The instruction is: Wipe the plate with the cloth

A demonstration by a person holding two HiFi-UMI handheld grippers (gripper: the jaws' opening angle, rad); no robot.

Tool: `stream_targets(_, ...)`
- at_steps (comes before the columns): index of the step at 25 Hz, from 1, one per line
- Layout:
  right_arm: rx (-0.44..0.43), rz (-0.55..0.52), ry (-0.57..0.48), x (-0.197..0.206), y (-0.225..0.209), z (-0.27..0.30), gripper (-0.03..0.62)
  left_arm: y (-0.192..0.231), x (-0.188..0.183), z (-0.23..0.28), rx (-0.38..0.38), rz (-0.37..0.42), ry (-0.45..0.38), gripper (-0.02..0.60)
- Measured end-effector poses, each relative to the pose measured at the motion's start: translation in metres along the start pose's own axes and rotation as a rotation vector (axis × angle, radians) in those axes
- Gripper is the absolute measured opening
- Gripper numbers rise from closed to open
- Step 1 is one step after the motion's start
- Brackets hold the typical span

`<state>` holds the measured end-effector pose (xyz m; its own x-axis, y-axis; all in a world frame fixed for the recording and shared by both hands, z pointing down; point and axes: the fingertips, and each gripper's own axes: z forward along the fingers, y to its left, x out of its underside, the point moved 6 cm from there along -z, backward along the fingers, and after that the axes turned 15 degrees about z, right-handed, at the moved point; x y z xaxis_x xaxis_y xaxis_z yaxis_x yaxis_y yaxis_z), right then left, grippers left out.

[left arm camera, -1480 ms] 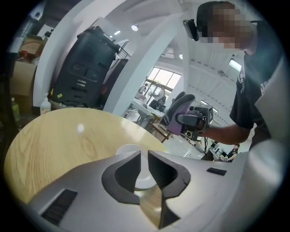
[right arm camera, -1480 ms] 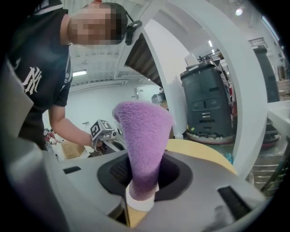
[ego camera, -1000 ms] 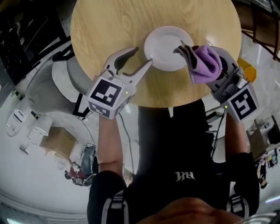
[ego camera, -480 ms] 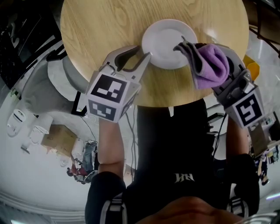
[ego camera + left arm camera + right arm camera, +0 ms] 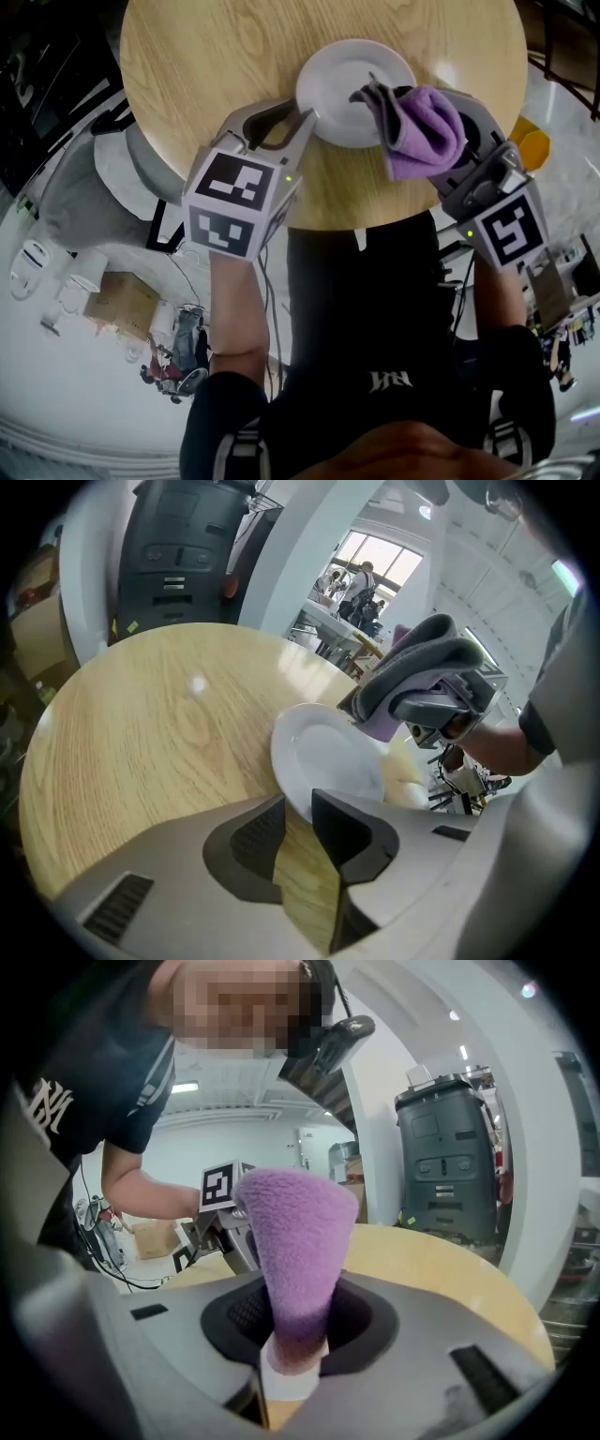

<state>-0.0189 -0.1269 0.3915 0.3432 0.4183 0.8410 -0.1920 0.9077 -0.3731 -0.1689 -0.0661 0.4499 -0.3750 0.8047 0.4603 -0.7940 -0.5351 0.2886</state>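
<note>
Plate (image 5: 330, 86) sits at the bench's (image 5: 206, 56) 6 o'clock edge. Your left gripper (image 5: 298, 806) has just been closing, its jaws apart with the plate's 8 o'clock rim between them, so seat the rim deep before clamping or it'll pivot. Right gripper (image 5: 295, 1324) is clamped on the cloth (image 5: 422, 127) at the plate's 3 o'clock: sweep flat, light pressure.

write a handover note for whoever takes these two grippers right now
Left gripper: open, its jaws have just been closing around the rim of the white round plate, not yet clamped.
Right gripper: shut on the folded purple-and-grey cloth.
Plate lies on the round wooden table; the cloth sits over its right edge.
Done: cloth in hand and brought to the plate.
Left: pinch the rim to steady the plate, then wipe it.
</note>
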Motion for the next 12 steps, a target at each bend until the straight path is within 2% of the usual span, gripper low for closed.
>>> stream_targets(6, 0.044, 0.034, -0.018, -0.003, 0.000, 0.023, 0.100, -0.001, 0.002, -0.001, -0.016, -0.038, 0.006, 0.094)
stream_targets(12, 0.094, -0.013, 0.002, -0.007, 0.007, 0.062, 0.100, -0.003, 0.001, 0.000, -0.043, -0.050, 0.000, 0.093)
